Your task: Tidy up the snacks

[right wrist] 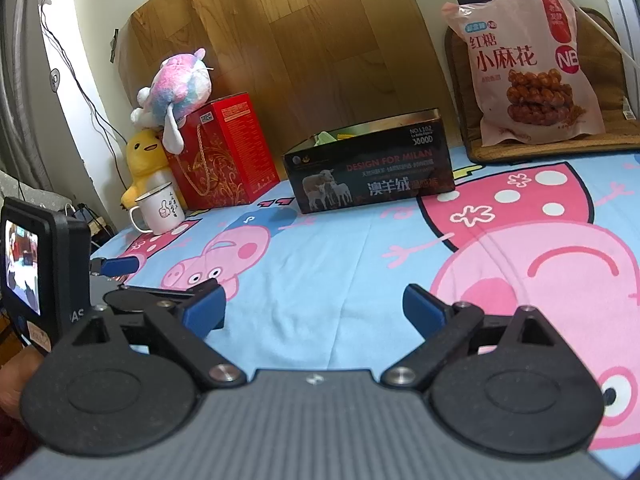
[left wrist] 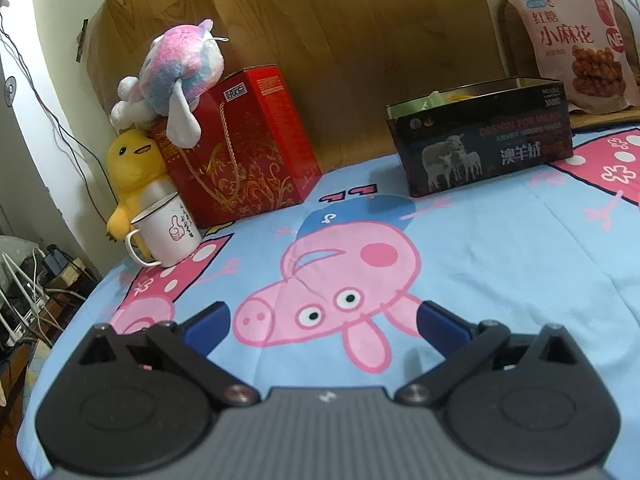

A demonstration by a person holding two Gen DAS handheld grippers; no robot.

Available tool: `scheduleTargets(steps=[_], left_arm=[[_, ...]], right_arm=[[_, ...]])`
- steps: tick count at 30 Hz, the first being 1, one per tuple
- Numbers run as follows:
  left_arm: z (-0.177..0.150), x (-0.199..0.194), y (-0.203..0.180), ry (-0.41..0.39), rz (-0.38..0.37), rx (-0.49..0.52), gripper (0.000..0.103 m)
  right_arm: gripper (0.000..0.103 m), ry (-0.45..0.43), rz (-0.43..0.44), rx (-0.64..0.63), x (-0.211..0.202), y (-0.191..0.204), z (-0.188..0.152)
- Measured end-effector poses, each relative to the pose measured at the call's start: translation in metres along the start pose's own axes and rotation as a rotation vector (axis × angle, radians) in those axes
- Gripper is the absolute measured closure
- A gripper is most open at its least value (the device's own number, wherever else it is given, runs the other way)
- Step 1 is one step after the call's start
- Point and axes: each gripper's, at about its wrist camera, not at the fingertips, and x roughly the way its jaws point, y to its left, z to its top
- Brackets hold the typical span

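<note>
Left wrist view: the left hand-held gripper (left wrist: 324, 322) hangs released and empty over the blue cartoon-pig bed sheet (left wrist: 500, 264).
Ahead stands the open black tin box printed with sheep (left wrist: 480, 140), something pale green showing over its rim; behind it the pink plastic bag of twisted dough snacks (left wrist: 572, 40) leans upright, off the sheet. A red gift box with a gold cord (left wrist: 248, 140), two plush toys and a white enamel mug (left wrist: 168, 232) crowd the left corner.

Right wrist view: the right hand-held gripper (right wrist: 314, 308) is likewise spread wide, holding nothing, well short of the box (right wrist: 372, 164). The bag (right wrist: 528, 64) rests on a brown mat, apart from the box. No loose snacks lie on the sheet, so this fits either packets already boxed or the bag awaiting a wide, gentle pinch on its crinkly film.
</note>
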Motion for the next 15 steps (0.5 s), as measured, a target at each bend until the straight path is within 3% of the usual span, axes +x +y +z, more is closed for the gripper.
scheduleTargets(steps=[15], left_arm=[[-0.0030, 0.0027, -0.0005, 0.018, -0.025, -0.004, 0.000]], right_arm=[[0.006, 0.006, 0.000, -0.016, 0.0015, 0.0035, -0.0004]])
